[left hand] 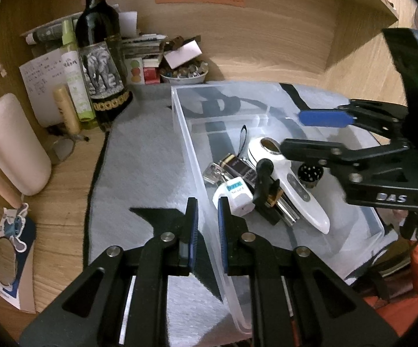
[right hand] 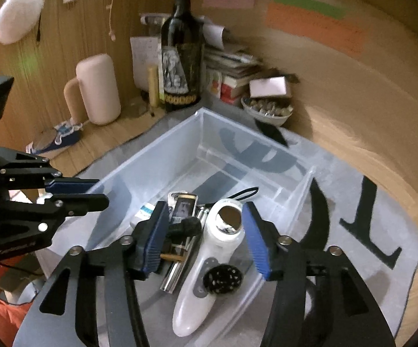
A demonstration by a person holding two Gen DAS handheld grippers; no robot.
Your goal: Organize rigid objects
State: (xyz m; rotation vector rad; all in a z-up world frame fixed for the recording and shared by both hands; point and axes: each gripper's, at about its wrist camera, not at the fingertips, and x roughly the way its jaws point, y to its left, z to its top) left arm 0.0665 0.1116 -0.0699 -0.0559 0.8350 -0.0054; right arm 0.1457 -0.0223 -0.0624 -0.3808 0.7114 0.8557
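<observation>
A clear plastic bin [left hand: 191,156] [right hand: 157,150] sits on a grey mat. Inside lie a white handheld device [left hand: 295,185] [right hand: 206,260], a black round knob [left hand: 310,173] [right hand: 223,279], a white charger [left hand: 233,195], a small dark box [left hand: 236,164] [right hand: 183,206], keys [left hand: 213,172] and a black clip [left hand: 264,185]. My left gripper [left hand: 208,222] is shut on the bin's near wall; it also shows in the right wrist view [right hand: 93,193]. My right gripper [right hand: 206,231] is open and empty above the bin's contents; it also shows in the left wrist view [left hand: 293,131].
A dark wine bottle [left hand: 102,57] [right hand: 183,57], a green spray bottle [left hand: 74,75], a pink mug [left hand: 12,147] [right hand: 97,89], a bowl of small items [left hand: 184,72] [right hand: 269,110], stacked books and a small mirror [left hand: 6,260] crowd the wooden desk's back corner.
</observation>
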